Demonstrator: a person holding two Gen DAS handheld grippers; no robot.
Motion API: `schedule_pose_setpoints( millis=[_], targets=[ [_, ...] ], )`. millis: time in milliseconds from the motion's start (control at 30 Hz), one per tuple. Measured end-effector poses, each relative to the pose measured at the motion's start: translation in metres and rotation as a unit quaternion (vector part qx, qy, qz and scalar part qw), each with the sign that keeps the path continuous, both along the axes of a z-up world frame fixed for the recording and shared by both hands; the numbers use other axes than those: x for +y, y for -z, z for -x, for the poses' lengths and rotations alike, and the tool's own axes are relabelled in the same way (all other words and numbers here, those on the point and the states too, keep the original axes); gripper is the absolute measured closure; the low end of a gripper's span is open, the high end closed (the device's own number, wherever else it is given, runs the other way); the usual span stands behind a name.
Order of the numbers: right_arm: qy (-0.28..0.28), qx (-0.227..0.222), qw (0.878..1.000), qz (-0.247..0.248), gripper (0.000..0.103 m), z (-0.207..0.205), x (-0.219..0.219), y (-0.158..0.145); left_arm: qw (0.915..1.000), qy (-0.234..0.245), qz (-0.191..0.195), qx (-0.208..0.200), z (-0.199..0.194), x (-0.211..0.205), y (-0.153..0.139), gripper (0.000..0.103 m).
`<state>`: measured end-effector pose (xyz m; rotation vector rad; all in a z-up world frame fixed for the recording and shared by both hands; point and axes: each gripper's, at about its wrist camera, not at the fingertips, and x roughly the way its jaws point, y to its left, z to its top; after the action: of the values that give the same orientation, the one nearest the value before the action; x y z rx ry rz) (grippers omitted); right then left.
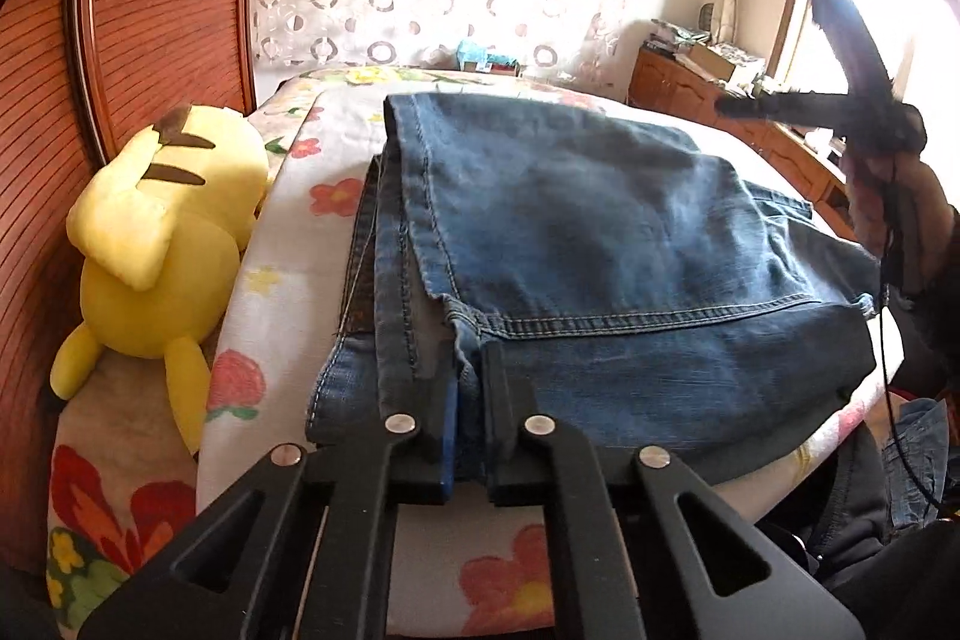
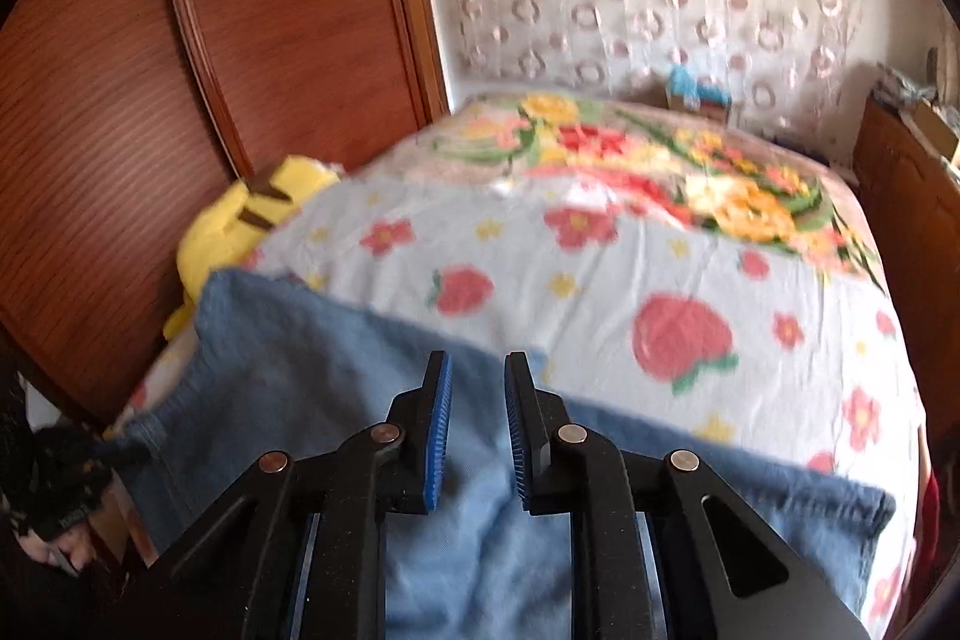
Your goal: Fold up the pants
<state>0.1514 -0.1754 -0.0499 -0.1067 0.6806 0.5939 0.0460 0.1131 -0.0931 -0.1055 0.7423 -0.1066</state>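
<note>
The jeans [image 1: 600,244] lie folded in layers on the flower-print sheet [image 1: 300,196] near the edge of the bed, with the hem ends stacked at one side. The left gripper [image 1: 468,394] is closed on a bunched seam at the near edge of the denim; the cloth fills the narrow gap between its pads. I judge this grip is there to keep the stack in place or to lift this edge for another fold.

The right gripper [image 2: 477,418] hovers over the pale inner side of the jeans [image 2: 336,400]. Its jaws stand a little apart and nothing is between them, so it holds no cloth. It probably seeks a new place to take hold.

The left wrist view shows the layers, the stitching and the pinch clearly, and also the other handle at the right border, raised in a person's hand [image 1: 882,184]. The right wrist view is blurred, but it shows how much free sheet [image 2: 600,280] remains behind the jeans. A yellow plush toy [image 1: 156,244] lies beside the sheet, against the wooden panel [image 1: 150,10], well apart from the jeans.
</note>
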Motion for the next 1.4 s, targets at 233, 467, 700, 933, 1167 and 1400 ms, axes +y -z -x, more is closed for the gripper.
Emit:
schedule_pose_setpoints(
  millis=[233,467,700,933,1167,1400],
  targets=[
    [-0.014,0.036,0.999,-0.008,0.077,0.013,-0.019,0.009,0.9996,-0.012,-0.009,-0.024,0.016,0.006,-0.018,0.098],
    [0.006,0.053,0.998,-0.022,0.077,-0.014,-0.006,0.01,0.9997,-0.013,-0.011,-0.019,0.012,0.002,-0.017,0.096],
    [0.013,0.064,0.998,-0.015,0.077,-0.048,0.023,0.016,0.9994,-0.018,-0.008,-0.028,0.011,0.0,-0.02,0.053],
    [0.016,-0.03,0.999,-0.007,0.101,-0.036,0.046,-0.002,0.9994,-0.013,-0.008,-0.031,0.011,-0.002,-0.021,0.051],
    [0.019,-0.068,0.997,0.0,0.091,-0.022,0.045,-0.011,0.9993,-0.007,0.0,-0.035,0.01,-0.004,-0.022,0.033],
    [0.006,-0.051,0.998,0.024,0.075,-0.002,0.028,-0.004,0.9992,-0.002,-0.006,-0.041,0.007,-0.013,-0.025,0.026]
  ],
)
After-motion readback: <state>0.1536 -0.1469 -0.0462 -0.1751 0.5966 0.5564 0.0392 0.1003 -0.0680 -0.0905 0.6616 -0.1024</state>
